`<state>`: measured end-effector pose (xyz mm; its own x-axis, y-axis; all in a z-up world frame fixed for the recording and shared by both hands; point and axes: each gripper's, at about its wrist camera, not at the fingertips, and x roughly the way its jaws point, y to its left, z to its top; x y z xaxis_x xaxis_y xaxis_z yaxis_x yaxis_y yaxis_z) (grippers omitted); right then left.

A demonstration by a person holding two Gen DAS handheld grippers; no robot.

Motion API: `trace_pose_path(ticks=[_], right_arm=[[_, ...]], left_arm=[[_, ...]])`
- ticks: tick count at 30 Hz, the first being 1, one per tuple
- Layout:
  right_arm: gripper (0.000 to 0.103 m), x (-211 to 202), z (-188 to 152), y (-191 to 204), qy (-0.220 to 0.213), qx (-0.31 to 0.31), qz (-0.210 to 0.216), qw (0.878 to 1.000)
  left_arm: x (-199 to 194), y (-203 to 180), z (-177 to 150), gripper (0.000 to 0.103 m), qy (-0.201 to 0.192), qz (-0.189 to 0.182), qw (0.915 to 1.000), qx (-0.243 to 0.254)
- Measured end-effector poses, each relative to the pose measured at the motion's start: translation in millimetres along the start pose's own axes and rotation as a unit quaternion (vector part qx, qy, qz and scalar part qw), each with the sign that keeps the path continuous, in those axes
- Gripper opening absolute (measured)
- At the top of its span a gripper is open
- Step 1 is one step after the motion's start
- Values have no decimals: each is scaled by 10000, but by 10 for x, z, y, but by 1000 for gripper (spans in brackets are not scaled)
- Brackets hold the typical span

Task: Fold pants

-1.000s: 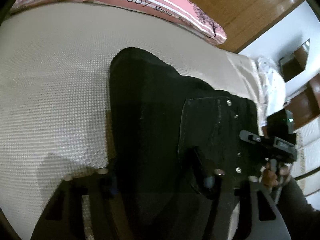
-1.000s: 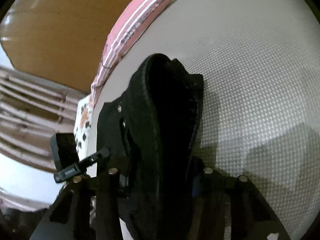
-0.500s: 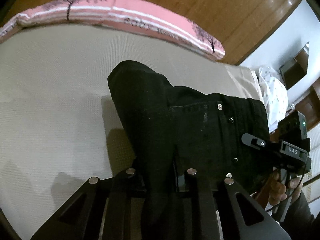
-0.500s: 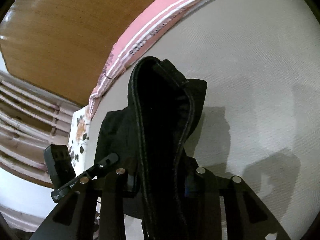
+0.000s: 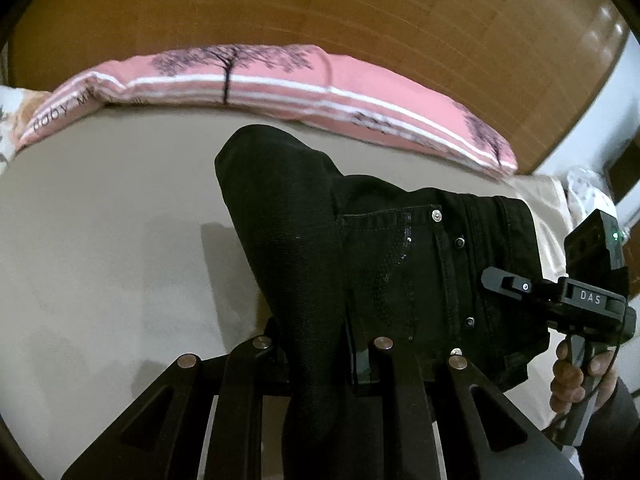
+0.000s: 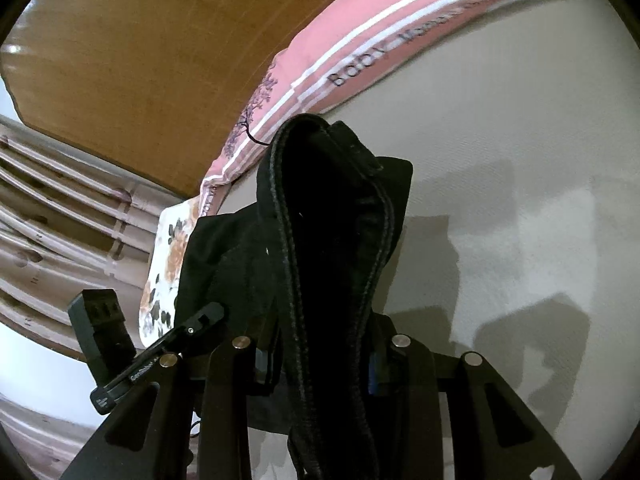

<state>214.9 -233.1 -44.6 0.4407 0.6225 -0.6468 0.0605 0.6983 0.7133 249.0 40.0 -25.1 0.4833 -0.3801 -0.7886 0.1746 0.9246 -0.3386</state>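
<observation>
Nearest, left gripper (image 5: pixel 320 350) pinched tight on a fold of the pants (image 5: pixel 384 256); right gripper (image 6: pixel 320 348) clamped on the seamed edge. Pants lifted off the bed (image 5: pixel 100 240), draped forward from both grips, long axis running across between them, neither hand clearer nearer. Beyond, pink pillow (image 5: pixel 360 96), then headboard (image 5: pixel 320 8).

A beige bedspread (image 5: pixel 100 240) is spread over the bed, with a pink striped pillow (image 5: pixel 320 84) laid along its far edge.
</observation>
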Motion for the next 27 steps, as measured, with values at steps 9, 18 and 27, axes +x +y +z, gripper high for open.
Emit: trace_pose_path(ticks=[9,18,27], right_arm=[[30,584,521,124,63,-154,-283,9995],[47,889,529,-37,-94,-559,-1103,9923],[62,815,269,-25,-162,-1108,-1728,9786]], left_arm=[[325,375,381,18,31,176,9998,68],[741,565,214,40,88,565,9982,182],[650,500,-53,56,-162,965,9944,397]])
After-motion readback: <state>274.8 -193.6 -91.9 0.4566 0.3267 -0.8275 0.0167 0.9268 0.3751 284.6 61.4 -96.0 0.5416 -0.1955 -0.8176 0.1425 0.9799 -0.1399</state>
